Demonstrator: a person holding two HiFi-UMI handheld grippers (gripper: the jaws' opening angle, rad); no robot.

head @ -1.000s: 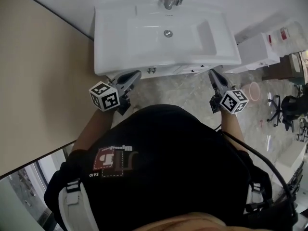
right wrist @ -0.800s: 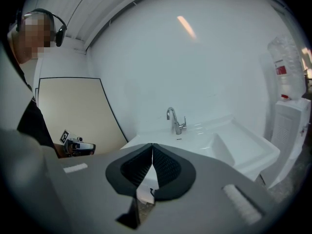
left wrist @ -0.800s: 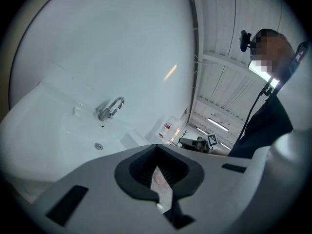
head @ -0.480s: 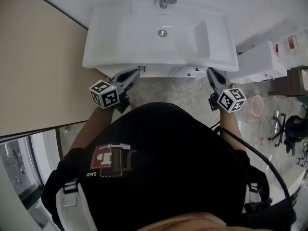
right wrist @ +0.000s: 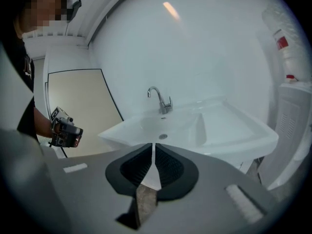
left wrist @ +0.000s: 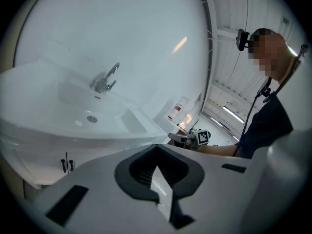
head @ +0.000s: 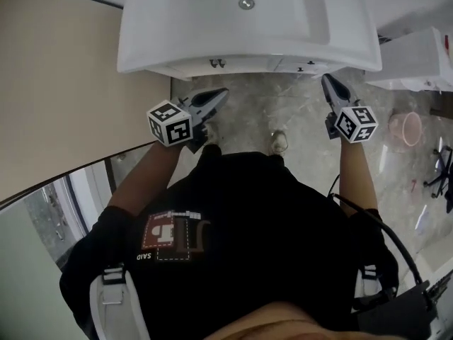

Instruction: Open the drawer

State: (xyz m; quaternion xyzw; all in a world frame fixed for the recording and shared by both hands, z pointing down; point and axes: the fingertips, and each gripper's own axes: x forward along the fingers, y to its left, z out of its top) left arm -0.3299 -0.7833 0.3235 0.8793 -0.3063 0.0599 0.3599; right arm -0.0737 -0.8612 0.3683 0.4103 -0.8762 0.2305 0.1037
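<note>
White sink [head: 212, 34] up top, with a chrome faucet [right wrist: 165, 106] and a round drain [head: 246, 3]. Below it there's grey marbled floor [head: 283, 112] and a pink bucket [head: 408, 128] off to the right. Beige wall [head: 56, 83] on the left.

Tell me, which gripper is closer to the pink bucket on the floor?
Right. In the head view the right gripper is a little left of the pink bucket; the left gripper is much farther left, near the sink's front edge.

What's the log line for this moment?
stage: pre-grasp | left claw: shut, empty | right claw: shut, empty | both: in front of sink, clear of cabinet | cabinet handles: untouched, nothing pulled out
</note>
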